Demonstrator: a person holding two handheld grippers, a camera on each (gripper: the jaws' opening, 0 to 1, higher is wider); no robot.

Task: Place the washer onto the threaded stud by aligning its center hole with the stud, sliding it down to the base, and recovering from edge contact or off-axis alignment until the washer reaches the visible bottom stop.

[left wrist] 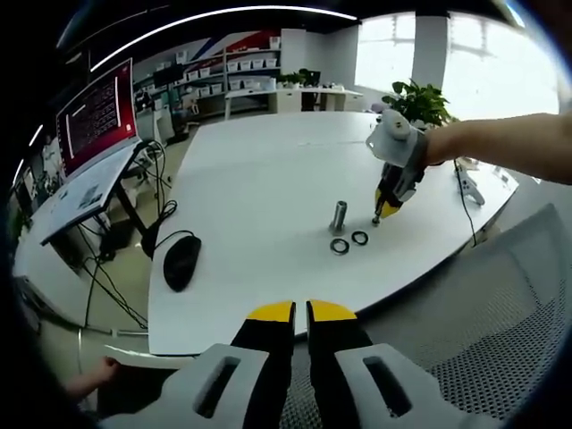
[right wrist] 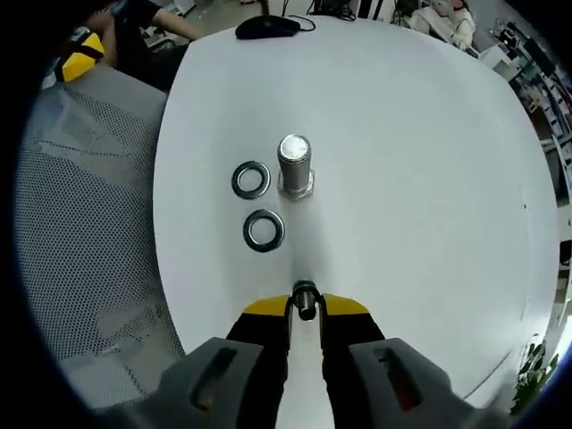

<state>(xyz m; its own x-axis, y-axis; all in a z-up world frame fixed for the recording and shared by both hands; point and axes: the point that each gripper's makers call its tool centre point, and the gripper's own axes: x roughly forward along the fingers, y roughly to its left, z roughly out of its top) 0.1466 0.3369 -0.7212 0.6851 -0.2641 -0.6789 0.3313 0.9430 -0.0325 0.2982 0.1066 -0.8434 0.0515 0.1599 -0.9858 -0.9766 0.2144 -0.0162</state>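
So the right tongs point(right wrist: 305, 307) are pinched shut on a small dark washer point(right wrist: 306, 299), held edge-on between the yellow tips, up off the white worktop point(right wrist: 429, 179) and a bit short of the threaded stud point(right wrist: 294, 164). The stud stands upright on its hex base near the middle of the worktop, with nothing on it. Two more washers lie flat next to it: one washer beside the stud's base point(right wrist: 251, 180), nearly touching it, and a second loose washer point(right wrist: 264, 230) sitting between the stud and the tongs, so it's kind of in the approach lane.

From the left gripper view, the left tongs point(left wrist: 300, 313) hang back off the near edge of the worktop, jaws closed with nothing in them, over a grey mesh chair point(left wrist: 500, 331). That view also catches the right tongs tip-down just beside the stud, with a person's bare arm point(left wrist: 500, 143) reaching in.

Other stuff around: a black mouse point(left wrist: 181, 259) with its cable near the worktop's edge, a monitor with red text point(left wrist: 96, 116) on a side desk, a potted plant point(left wrist: 416, 100) at the far end, and shelves along the back wall.
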